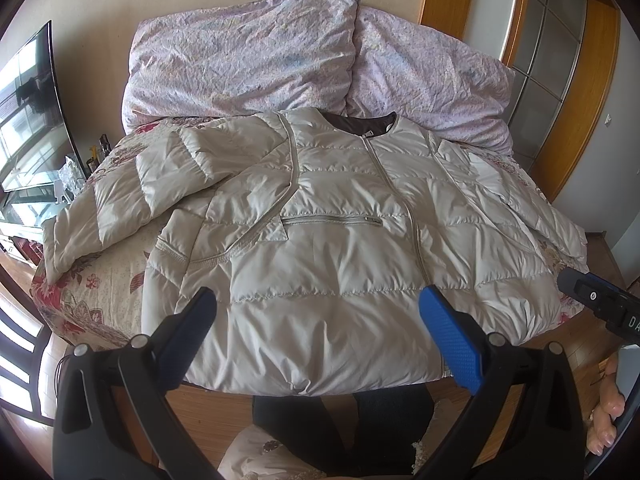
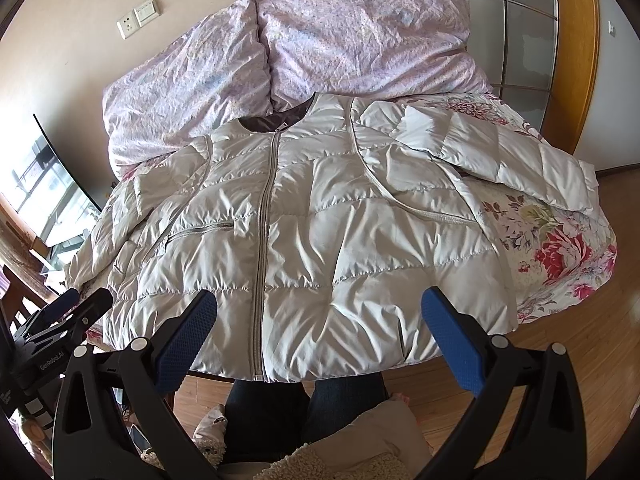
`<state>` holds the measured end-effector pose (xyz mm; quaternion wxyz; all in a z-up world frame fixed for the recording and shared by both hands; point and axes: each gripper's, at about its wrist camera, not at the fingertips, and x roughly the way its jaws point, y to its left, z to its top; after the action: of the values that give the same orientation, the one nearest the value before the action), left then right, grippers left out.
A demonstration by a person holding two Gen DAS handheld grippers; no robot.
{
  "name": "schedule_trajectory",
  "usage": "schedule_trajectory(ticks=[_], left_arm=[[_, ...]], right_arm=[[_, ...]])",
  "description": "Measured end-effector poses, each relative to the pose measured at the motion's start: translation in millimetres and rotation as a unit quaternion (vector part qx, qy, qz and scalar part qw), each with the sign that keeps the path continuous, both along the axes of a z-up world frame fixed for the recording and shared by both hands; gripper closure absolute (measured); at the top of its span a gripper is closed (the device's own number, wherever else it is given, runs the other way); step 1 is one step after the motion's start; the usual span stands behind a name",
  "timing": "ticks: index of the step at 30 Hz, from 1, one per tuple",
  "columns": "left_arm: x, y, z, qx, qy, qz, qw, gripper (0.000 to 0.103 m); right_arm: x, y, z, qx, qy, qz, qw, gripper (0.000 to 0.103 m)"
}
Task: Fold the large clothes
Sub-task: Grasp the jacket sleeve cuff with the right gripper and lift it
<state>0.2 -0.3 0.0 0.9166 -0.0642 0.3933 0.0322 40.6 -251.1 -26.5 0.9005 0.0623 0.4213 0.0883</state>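
Cream quilted puffer jacket [image 1: 320, 240], zipped shut, lies front-up on the floral bedspread [image 2: 560, 256], collar toward the crumpled lilac duvet [image 1: 248, 48], hem overhanging the near edge. Both sleeves are splayed outward from the jacket's body. The left gripper [image 1: 318, 316] and right gripper [image 2: 319, 316] hover wide apart above the hem, holding nothing. Best to take a sleeve cuff first and lay it across the chest, pinching shell and filling together so the slick fabric doesn't slip.

"GenRoboAI" — white lettering on left tongs [image 2: 76, 312] body; "DA" on right tongs [image 1: 600, 300] body — cut off.
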Motion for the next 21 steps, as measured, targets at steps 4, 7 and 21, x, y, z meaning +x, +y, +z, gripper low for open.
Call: schedule_trajectory(ticks=[4, 7, 21], left_arm=[[0.5, 7.0, -8.7, 0.001, 0.002, 0.003, 1.0, 0.003], [3.0, 9.8, -12.9, 0.002, 0.006, 0.009, 0.9999, 0.003], [34.8, 23.7, -36.6, -0.025, 0.034, 0.004, 0.9991, 0.003]], right_arm=[[3.0, -7.4, -0.5, 0.006, -0.014, -0.012, 1.0, 0.001], [10.7, -27.8, -3.4, 0.031, -0.043, -0.038, 0.998, 0.001], [83.7, -257.2, -63.5, 0.169, -0.029, -0.337, 0.926, 0.01]])
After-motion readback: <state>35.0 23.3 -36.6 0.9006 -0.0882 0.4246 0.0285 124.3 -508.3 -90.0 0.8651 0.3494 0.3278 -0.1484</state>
